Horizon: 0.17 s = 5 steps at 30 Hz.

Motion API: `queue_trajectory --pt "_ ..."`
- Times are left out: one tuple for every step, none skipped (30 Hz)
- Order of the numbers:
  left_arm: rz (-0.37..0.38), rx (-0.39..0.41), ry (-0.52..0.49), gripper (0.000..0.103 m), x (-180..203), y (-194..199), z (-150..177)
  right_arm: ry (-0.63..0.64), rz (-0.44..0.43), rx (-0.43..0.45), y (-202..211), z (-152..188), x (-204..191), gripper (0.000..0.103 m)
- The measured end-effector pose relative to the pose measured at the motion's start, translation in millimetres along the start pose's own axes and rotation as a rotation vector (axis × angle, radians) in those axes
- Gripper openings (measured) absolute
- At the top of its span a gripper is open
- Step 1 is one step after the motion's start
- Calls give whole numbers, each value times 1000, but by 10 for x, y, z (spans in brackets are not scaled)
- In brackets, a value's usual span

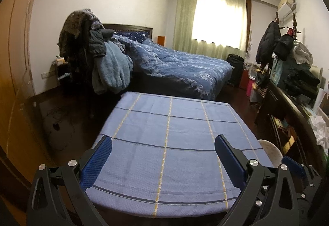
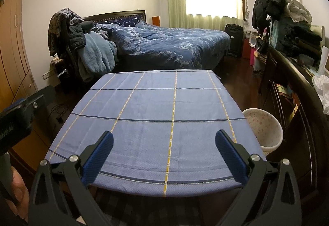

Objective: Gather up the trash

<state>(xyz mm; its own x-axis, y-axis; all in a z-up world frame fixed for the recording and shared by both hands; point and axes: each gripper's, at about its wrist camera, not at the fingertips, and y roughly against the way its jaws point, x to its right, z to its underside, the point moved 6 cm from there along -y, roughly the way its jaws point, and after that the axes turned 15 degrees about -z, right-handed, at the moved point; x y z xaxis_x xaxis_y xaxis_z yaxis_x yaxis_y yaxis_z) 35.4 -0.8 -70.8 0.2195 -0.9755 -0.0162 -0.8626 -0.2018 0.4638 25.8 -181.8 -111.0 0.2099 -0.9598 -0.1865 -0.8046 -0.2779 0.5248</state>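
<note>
A table with a blue checked cloth fills the middle of both views; I see nothing lying on it. A white waste basket stands on the floor at the table's right side; only its rim shows in the left wrist view. My left gripper is open and empty over the table's near edge. My right gripper is open and empty over the near edge too. The left gripper's body shows at the left of the right wrist view.
A bed with a blue duvet stands beyond the table. A chair piled with clothes is at the left. A dark sideboard with clothes and crumpled white plastic runs along the right. Cables lie on the floor at the left.
</note>
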Motion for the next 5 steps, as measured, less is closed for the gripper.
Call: queue_trajectory --pt "12 -12 11 99 -8 -8 13 1 -1 -1 -7 15 1 100" --pt "14 -19 16 99 -3 -9 8 2 0 -1 -6 13 2 100" --pt "13 -25 19 99 -3 -13 11 2 0 -1 -6 23 4 100" --pt "9 -29 19 99 -8 -14 20 2 -1 -1 -7 22 4 100" --pt "6 -29 18 99 -3 -16 21 2 0 -2 -8 20 4 100"
